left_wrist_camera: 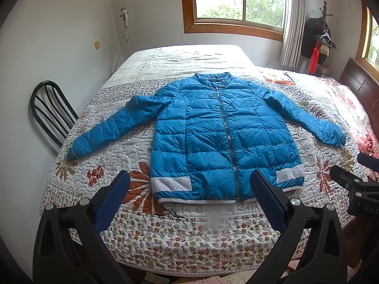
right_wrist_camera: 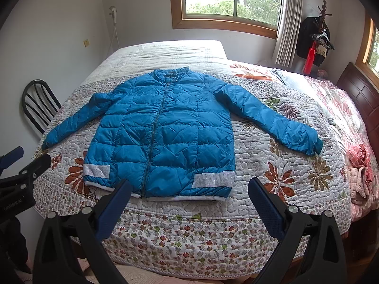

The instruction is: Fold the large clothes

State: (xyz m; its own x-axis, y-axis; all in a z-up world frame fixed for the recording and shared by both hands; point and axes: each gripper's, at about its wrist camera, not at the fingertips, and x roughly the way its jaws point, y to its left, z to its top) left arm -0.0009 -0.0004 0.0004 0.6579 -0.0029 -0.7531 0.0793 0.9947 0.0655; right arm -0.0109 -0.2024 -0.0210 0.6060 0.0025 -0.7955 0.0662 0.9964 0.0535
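Both grippers, left (left_wrist_camera: 189,181) and right (right_wrist_camera: 189,188), gape wide and empty above a blue jacket (left_wrist_camera: 220,137) spread flat, zipped, on a quilted bed (left_wrist_camera: 189,236).

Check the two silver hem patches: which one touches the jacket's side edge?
The image-right silver patch reaches the side edge; the other silver patch stops short, blue showing beyond it.

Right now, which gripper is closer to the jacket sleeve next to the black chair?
Left. The left gripper hangs open over the hem, toward that sleeve beside the black chair. The right gripper hangs open toward the hem's other end, farther away.
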